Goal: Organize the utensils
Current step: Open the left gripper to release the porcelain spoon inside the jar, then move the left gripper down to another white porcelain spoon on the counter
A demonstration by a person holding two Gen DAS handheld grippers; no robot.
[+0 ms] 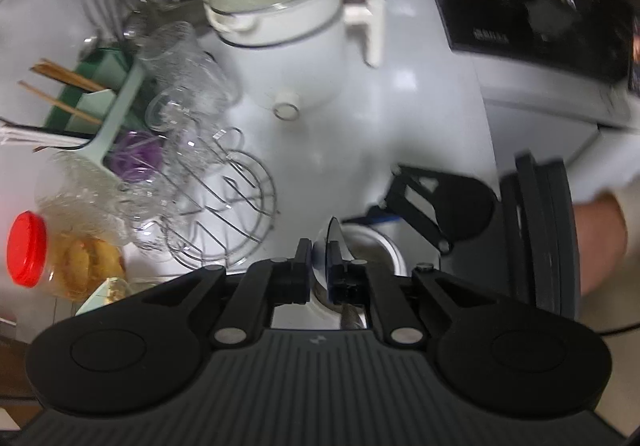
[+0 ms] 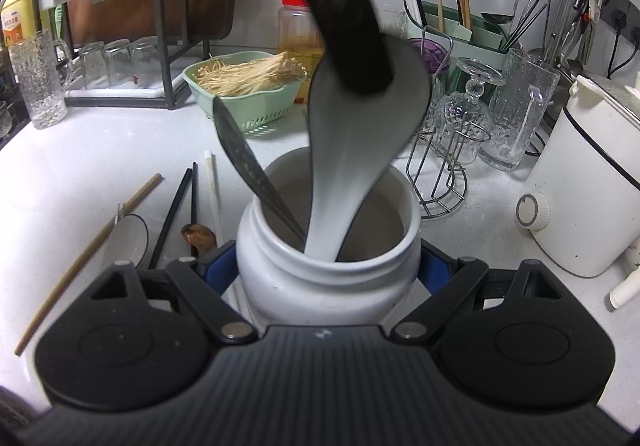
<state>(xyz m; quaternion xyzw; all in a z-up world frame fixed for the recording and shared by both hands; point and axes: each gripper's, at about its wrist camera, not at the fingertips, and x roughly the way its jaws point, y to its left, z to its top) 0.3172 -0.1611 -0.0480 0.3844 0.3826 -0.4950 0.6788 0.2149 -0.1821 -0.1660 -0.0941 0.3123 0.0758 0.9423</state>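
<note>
My right gripper [image 2: 328, 265] is shut on a white ceramic jar [image 2: 320, 286], its blue pads pressing both sides. My left gripper [image 1: 320, 258] is shut on the bowl of a white spoon [image 2: 352, 150], whose handle reaches down into the jar. In the right wrist view one left finger [image 2: 344, 6] comes down from above over the spoon's bowl. A dark metal utensil [image 2: 248, 166] leans in the jar too. Left of the jar on the counter lie a wooden chopstick [image 2: 88, 254], black chopsticks [image 2: 176, 214], a white chopstick [image 2: 212, 190] and a brown spoon [image 2: 198, 234].
A white electric pot [image 2: 592, 186] stands to the right, and a wire rack with glasses [image 2: 444, 174] behind the jar. A green basket of mushrooms [image 2: 244, 86] and a green utensil holder [image 2: 460, 30] sit at the back. A black hob [image 1: 540, 6] is beyond the pot.
</note>
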